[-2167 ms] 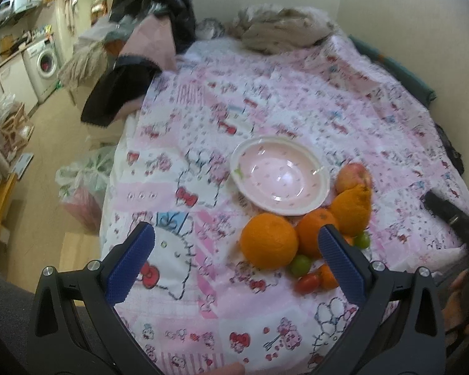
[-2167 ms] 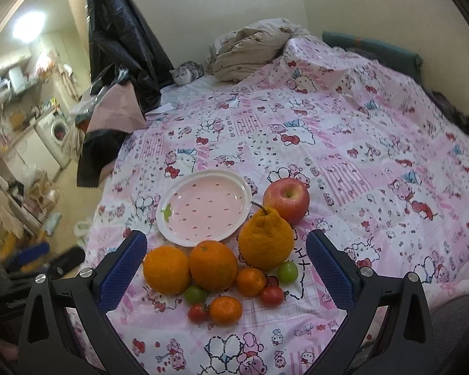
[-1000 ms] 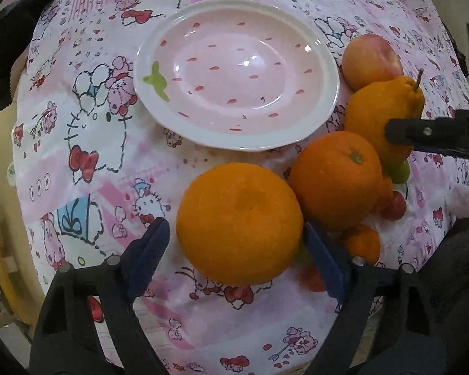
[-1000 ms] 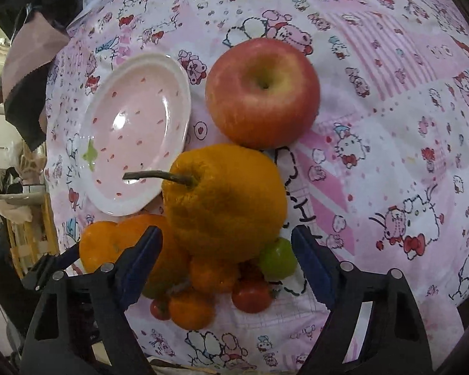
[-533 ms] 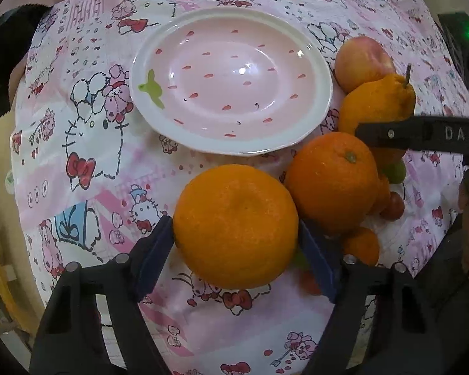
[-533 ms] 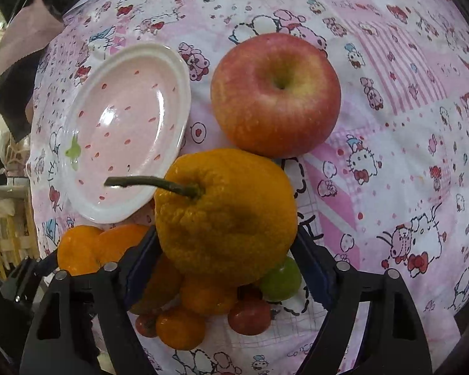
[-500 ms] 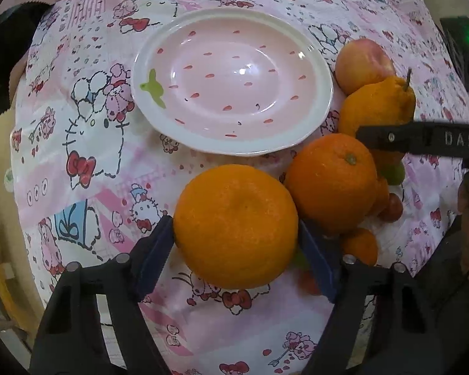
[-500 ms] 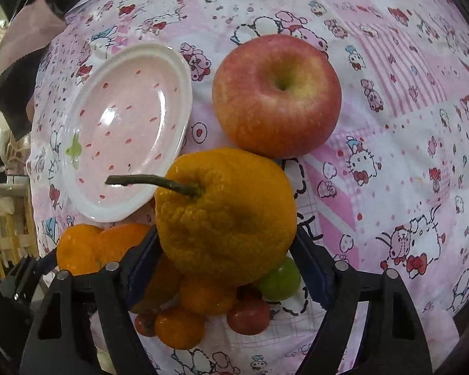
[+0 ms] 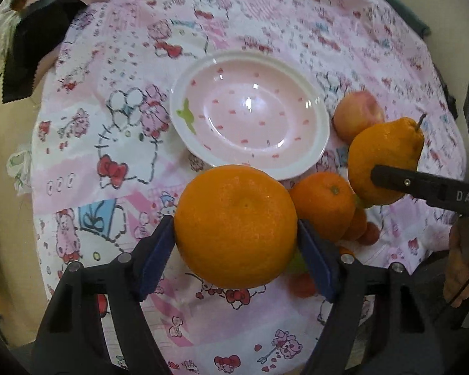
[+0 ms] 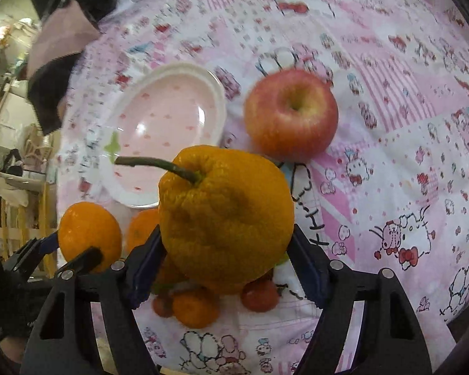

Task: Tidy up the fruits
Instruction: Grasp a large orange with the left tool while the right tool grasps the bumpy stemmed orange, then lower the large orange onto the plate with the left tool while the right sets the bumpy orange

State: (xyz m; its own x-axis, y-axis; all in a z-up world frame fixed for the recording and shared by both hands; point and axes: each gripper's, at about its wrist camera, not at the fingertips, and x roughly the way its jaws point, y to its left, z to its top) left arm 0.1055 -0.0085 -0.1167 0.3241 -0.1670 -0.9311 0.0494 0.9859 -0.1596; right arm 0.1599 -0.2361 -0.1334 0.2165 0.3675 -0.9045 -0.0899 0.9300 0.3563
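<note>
Fruits are only starting to be sorted: the plate at frame centre is bare. The left tool is closed on an orange, held low in its view; the right tool clamps a knobbly citrus. Both look lifted off the bed. An apple, another orange and small fruits remain beside the plate.
</note>
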